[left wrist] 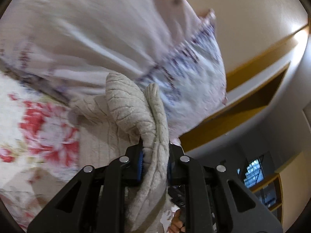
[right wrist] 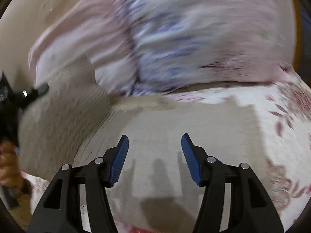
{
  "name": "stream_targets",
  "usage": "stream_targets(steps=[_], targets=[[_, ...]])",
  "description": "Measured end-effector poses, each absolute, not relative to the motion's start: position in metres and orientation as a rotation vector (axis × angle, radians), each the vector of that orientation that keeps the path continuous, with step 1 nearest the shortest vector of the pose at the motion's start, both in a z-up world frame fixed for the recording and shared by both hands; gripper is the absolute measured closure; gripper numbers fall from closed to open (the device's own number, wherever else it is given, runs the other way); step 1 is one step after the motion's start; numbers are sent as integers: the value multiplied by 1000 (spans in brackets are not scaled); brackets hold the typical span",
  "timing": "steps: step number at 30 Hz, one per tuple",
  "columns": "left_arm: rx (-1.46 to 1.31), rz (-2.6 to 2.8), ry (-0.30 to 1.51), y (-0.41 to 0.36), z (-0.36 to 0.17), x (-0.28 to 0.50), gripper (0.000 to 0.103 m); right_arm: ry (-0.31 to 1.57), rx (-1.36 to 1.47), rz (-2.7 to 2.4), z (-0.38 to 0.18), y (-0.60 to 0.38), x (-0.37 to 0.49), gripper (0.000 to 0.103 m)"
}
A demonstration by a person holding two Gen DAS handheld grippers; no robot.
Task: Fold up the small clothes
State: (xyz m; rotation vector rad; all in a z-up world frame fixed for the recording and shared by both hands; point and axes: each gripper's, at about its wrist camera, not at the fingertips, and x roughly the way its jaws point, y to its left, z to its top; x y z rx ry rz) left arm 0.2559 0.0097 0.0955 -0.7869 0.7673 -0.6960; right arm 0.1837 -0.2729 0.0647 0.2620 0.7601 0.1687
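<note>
left gripper (left wrist: 155, 155) jaws clenched on beige cloth (left wrist: 136, 112); right gripper (right wrist: 155, 153) jaws released above it, pillow (right wrist: 175, 38) at 12 o'clock

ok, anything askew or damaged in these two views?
Nothing damaged. The left gripper is shut on a bunched edge of the beige garment, lifted off the floral bedsheet; the rest lies flat under the open right gripper. Both views are motion-blurred, so fine detail is unclear.
</note>
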Motion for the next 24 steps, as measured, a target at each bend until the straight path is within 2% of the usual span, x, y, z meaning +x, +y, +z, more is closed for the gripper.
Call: stream_targets(steps=[7,10,14,16,18,21,24], targets=[[-725,-821,824,-97,81,252,86,761,524,129,53,-360,158,45],[-671,-830,940,-152,50,255,84,767,616,115,44,-384,153,45],[-697,-920,1056,-187,26,254,79,781,697,101,36,-407,144,45],[-699,-967,1026,-181,36,249,52,776,729,112,39,-418,139,45],[-672,-945,952,-163,54,244,34,773,765,133,41,-425,137,45],[-629,-853,876,-130,69,237,29,781,804,190,46,-427,142,45],[-545,-674,872,-94,69,234,28,821,826,262,47,-421,149,45]])
